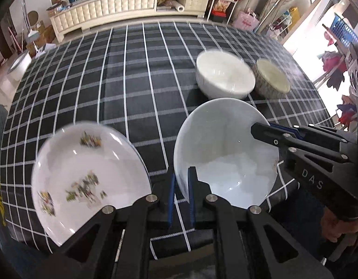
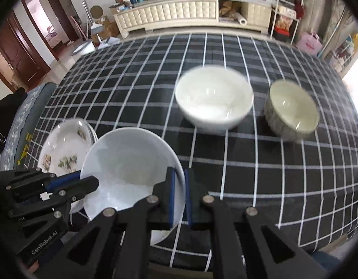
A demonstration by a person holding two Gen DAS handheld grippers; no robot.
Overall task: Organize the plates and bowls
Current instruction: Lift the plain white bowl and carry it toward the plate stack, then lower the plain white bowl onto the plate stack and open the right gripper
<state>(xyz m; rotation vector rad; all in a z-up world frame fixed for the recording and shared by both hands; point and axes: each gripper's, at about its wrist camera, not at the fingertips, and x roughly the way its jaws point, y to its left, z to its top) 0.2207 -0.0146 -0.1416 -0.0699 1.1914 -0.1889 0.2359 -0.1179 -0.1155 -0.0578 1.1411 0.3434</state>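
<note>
gripping opposite rims, the left hand-held gripper (image 1: 181, 197) and right hand-held gripper (image 2: 179, 197) are clamped on the plain white plate (image 1: 225, 153). it is held beside the floral plate (image 1: 90, 169), above the bench (image 1: 132, 74).

Glossy glazed ceramic plain plate (image 2: 123, 162); matt woven checked tablecloth (image 2: 271, 174); matt black plastic right tool (image 2: 179, 195).

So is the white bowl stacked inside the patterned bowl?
No, the white bowl sits on the tablecloth beside the patterned bowl, left of it with a gap between them.
</note>
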